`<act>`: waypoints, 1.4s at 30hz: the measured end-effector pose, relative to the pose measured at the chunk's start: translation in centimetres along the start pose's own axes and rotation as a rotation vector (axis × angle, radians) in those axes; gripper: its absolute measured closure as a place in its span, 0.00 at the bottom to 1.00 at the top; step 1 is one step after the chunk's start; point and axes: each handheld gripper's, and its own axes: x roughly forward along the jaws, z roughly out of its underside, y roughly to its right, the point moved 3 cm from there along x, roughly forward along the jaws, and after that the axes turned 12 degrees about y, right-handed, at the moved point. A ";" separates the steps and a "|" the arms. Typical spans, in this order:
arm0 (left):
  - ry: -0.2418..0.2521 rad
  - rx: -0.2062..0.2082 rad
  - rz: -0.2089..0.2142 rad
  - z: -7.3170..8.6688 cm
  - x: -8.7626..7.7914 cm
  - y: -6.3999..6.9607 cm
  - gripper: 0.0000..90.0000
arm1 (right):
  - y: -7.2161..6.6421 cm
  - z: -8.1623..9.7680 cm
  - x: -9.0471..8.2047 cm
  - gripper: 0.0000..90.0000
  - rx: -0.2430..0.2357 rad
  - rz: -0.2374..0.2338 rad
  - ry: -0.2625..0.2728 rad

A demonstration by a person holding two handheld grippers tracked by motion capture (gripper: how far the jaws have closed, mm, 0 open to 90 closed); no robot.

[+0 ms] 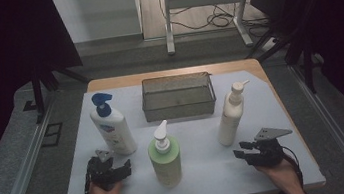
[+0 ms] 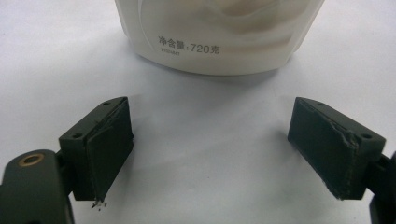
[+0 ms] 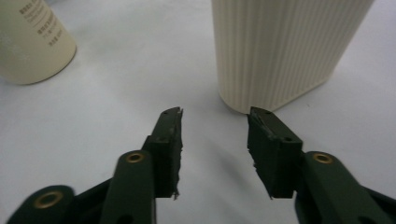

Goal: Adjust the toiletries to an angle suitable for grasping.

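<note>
While both grippers rest short of the wire basket (image 1: 178, 96), left gripper (image 1: 119, 168) spreads its jaws toward the blue-pump bottle (image 1: 112, 127); right gripper (image 1: 240, 149), jaws parted and empty, faces the ribbed cream bottle (image 1: 229, 117), apparently lining up grabs.

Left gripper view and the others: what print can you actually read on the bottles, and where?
"净含量:720克" on the lower wall of the white bottle with the blue pump.
Small line under it: too small to read.
Print on the green bottle, right gripper view: blurred, unreadable.
Blue label on the same white bottle, high view: too small.
Ribbed cream bottle: no print visible.
</note>
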 end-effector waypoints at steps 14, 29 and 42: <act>0.000 0.000 0.000 0.0 0.0 0.0 0.15 | -0.9 -1.3 1.4 0.91 -0.041 -0.015 0.028; 0.001 0.000 0.000 0.0 0.0 0.0 0.15 | -1.9 -2.4 4.0 1.00 -0.062 0.029 0.036; 0.000 0.000 -0.001 0.0 0.0 0.0 0.15 | -2.2 -3.2 5.7 1.00 -0.077 0.078 0.062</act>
